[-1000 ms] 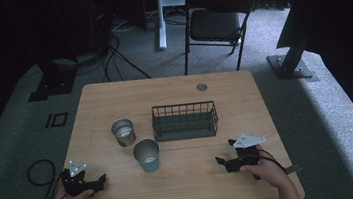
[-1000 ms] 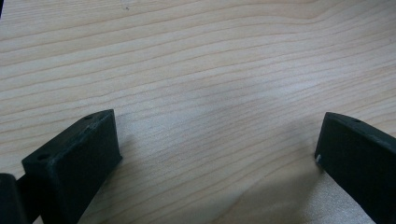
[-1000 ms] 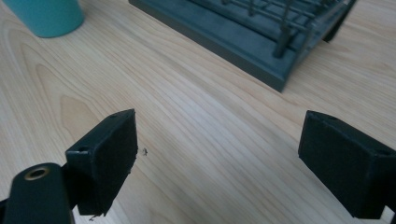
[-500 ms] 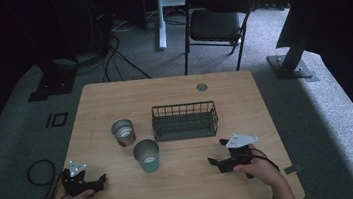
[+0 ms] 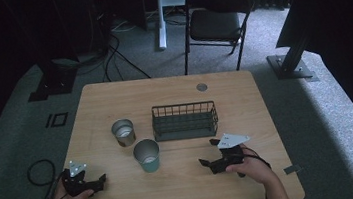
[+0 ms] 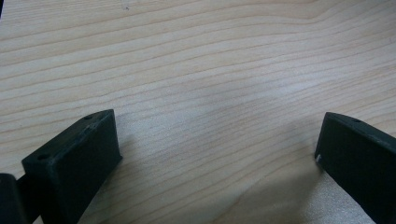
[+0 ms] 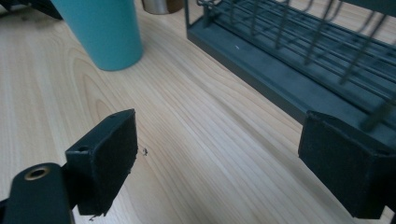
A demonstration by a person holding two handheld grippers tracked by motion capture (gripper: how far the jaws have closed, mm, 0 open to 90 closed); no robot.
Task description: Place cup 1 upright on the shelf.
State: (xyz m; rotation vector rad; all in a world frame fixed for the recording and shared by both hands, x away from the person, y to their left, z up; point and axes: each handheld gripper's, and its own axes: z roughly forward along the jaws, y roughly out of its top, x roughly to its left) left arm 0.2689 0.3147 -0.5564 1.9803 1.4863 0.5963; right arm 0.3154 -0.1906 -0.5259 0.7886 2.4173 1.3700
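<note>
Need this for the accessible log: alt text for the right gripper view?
The right gripper hangs open over the wooden table, nothing between its two black fingers. A teal cup stands ahead at upper left, a dark wire basket at upper right.

Mid-frame on the surface (image 5: 114, 101): rack (image 5: 185, 121) at centre, one cup (image 5: 123, 132) to its left, another cup (image 5: 147, 155) lower, between your two tools.

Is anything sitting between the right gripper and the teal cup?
Nothing visible does. The right gripper, jaws open, faces the teal cup across bare table. The wire basket stands off to the side, beyond that path.
</note>
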